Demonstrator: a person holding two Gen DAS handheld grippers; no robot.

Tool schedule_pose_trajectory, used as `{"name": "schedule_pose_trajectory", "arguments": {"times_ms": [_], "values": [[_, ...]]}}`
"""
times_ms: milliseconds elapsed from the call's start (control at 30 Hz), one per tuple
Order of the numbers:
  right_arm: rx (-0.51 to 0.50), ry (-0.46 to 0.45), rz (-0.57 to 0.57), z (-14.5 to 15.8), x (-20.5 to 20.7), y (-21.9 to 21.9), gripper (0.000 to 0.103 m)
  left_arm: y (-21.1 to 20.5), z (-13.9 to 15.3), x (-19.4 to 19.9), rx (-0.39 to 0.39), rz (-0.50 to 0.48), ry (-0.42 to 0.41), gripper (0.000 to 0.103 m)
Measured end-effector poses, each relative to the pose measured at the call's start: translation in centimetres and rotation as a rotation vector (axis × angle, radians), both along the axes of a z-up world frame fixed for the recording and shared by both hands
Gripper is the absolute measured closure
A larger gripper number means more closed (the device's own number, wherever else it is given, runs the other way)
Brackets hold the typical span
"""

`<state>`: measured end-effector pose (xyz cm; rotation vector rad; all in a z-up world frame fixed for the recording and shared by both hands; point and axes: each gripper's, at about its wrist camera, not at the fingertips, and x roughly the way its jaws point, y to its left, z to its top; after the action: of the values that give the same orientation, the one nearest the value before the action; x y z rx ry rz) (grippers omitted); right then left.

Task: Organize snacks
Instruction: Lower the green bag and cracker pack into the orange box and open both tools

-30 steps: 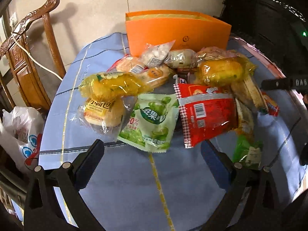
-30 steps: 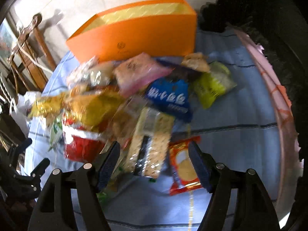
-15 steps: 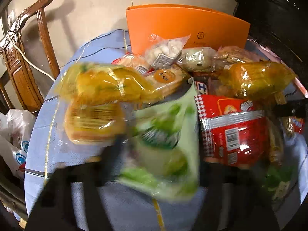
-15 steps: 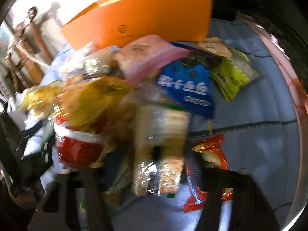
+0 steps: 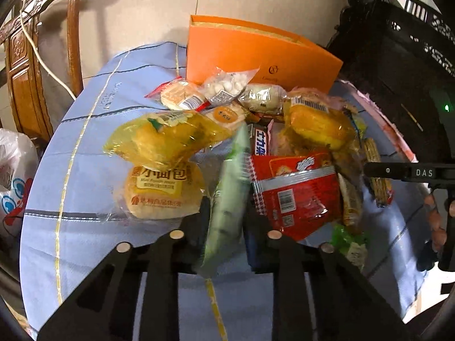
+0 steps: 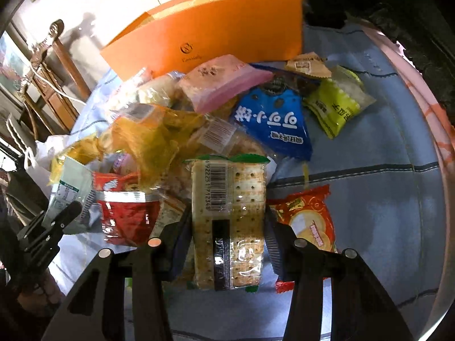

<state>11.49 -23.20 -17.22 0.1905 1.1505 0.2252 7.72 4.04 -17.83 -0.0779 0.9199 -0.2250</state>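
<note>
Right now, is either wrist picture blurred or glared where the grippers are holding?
Left wrist: the green packet in the left hand-held gripper is motion-smeared; neighbouring labels read sharp. Right wrist: the cracker pack in the right hand-held gripper is sharp, with wrapper glare low down.

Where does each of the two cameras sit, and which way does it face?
Left wrist: sits behind the left gripper, facing across the pile to the orange box; its fingers clamp a green packet.
Right wrist: sits behind the right gripper, facing the same way; its fingers clamp a cracker pack.
Both views share the box and a red packet.
</note>
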Motion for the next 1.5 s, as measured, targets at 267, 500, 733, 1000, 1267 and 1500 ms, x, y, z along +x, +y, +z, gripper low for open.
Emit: {"name": "schedule_pose_trajectory", "arguments": {"times_ms": [267, 500, 733, 1000, 1267, 1500], "values": [[0.017, -0.036, 0.017, 1.8, -1.2, -0.1, 0.055, 1.0, 1.7, -1.5, -0.068, -0.001, -0.028, 0.095], [0.020, -0.036, 0.002, 1.9, -2.2, -0.9, 0.055, 1.4, 2.1, -2.5, -0.082, -0.023, -0.030, 0.098], [0.029, -0.075, -0.001, 3.3, -3.1, -1.0, 0.055, 0.9, 3.9, -3.4, -0.101, -0.053, -0.060, 0.098], [0.062, -0.186, -0.002, 8.6, -3.6, -1.8, 0.055, 0.6, 8.8, -3.6, -0.123, -0.057, -0.145, 0.098], [0.078, -0.346, 0.007, 16.8, -0.2, -2.7, 0.055, -0.7, 15.1, -0.3, -0.123, -0.071, -0.250, 0.098], [0.102, -0.461, -0.018, 23.9, 7.4, -3.7, 0.055, -3.2, 21.3, 7.7, -0.118, -0.088, -0.349, 0.098]]}}
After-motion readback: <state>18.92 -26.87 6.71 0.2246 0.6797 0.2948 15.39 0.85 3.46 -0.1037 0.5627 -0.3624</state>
